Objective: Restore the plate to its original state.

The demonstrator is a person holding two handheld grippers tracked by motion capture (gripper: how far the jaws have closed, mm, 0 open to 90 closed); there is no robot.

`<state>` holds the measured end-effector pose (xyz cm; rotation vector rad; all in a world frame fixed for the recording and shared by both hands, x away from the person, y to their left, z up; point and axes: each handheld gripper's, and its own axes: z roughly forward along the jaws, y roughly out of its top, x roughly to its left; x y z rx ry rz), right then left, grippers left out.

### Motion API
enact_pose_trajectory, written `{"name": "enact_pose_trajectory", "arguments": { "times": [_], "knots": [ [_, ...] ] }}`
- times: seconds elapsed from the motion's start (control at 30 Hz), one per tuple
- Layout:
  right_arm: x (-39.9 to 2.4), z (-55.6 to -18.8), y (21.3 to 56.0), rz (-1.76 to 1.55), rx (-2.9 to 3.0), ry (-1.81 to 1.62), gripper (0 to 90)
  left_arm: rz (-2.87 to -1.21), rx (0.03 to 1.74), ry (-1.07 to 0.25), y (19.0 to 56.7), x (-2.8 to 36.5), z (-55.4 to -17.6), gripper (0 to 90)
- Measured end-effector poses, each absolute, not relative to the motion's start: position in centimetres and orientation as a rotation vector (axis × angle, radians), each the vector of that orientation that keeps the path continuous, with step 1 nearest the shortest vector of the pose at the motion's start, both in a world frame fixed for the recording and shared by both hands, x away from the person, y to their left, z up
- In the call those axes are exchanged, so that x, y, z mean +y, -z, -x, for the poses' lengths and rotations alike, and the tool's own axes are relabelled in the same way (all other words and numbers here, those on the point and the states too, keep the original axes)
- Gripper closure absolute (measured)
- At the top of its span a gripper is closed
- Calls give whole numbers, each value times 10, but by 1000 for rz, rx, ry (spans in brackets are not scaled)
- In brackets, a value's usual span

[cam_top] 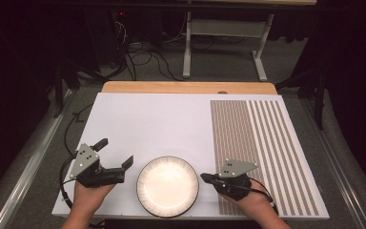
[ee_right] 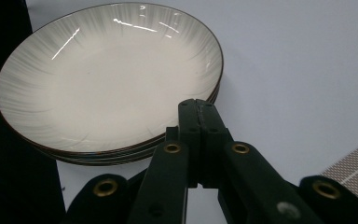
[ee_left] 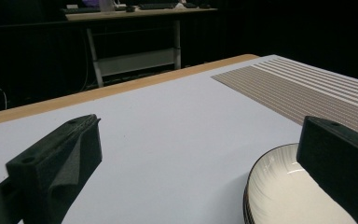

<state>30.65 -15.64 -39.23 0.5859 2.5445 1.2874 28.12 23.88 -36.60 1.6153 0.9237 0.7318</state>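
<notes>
The round, shallow ceramic plate (cam_top: 167, 186) sits at the near edge of my white table board (cam_top: 162, 124), between my two hands. It is cream-white and glossy inside, with faint grey streaks fanning out toward a thin dark brown rim. In the right gripper view I see further rims layered just beneath it, so it looks to top a small stack. My right gripper (cam_top: 204, 178) has its black jaws pressed together with nothing between them, tips just beside the plate's right edge. My left gripper (cam_top: 116, 153) stands wide open and empty, one jaw close to the plate's left edge.
</notes>
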Motion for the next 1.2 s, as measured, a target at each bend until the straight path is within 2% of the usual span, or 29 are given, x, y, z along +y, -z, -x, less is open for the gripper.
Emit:
{"name": "enact_pose_trajectory", "arguments": {
  "times": [0.37, 0.43, 0.47, 0.5, 0.57, 0.8, 0.83, 0.87, 0.9, 0.93, 0.97, 1.0, 1.03, 1.07, 1.1, 1.13, 1.17, 1.2],
  "knots": [
    [-179, -311, 382, -676, 2437, -1337, 900, -1618, 924, -730, 366, 238, -281, 4],
    [-185, -311, 380, -701, 2404, -1338, 872, -1620, 925, -729, 367, 238, -282, 4],
    [-187, -311, 379, -711, 2389, -1339, 846, -1617, 926, -728, 367, 239, -282, 4],
    [-193, -311, 377, -767, 2321, -1341, 741, -1616, 927, -727, 367, 239, -282, 4],
    [-196, -311, 376, -780, 2290, -1345, 707, -1619, 927, -727, 367, 239, -282, 4],
    [-220, -310, 367, -893, 2072, -1405, 418, -1623, 922, -726, 367, 238, -282, 4],
    [-222, -309, 365, -903, 2042, -1405, 350, -1624, 921, -725, 368, 238, -282, 4],
    [-222, -309, 365, -903, 2042, -1405, 350, -1624, 921, -725, 368, 238, -282, 4],
    [-221, -308, 364, -901, 2020, -1410, 282, -1623, 924, -720, 368, 238, -282, 4],
    [-221, -308, 364, -901, 2020, -1410, 282, -1622, 927, -715, 369, 238, -282, 4],
    [-221, -308, 365, -901, 2021, -1412, 255, -1619, 931, -709, 369, 239, -282, 4],
    [-220, -307, 367, -904, 2025, -1416, 185, -1618, 932, -705, 370, 239, -283, 4],
    [-220, -307, 367, -904, 2025, -1416, 185, -1618, 931, -702, 370, 239, -283, 4],
    [-219, -308, 369, -916, 2029, -1414, 106, -1622, 926, -699, 370, 238, -284, 4],
    [-219, -308, 369, -923, 2026, -1423, 63, -1631, 921, -704, 371, 237, -285, 1],
    [-219, -308, 369, -923, 2026, -1423, 63, -1639, 917, -705, 371, 237, -285, 1],
    [-218, -309, 370, -939, 2009, -1433, 5, -1637, 915, -704, 370, 236, -285, 0],
    [-218, -309, 370, -939, 2009, -1433, 5, -1632, 915, -704, 370, 236, -286, 0]
  ]
}}
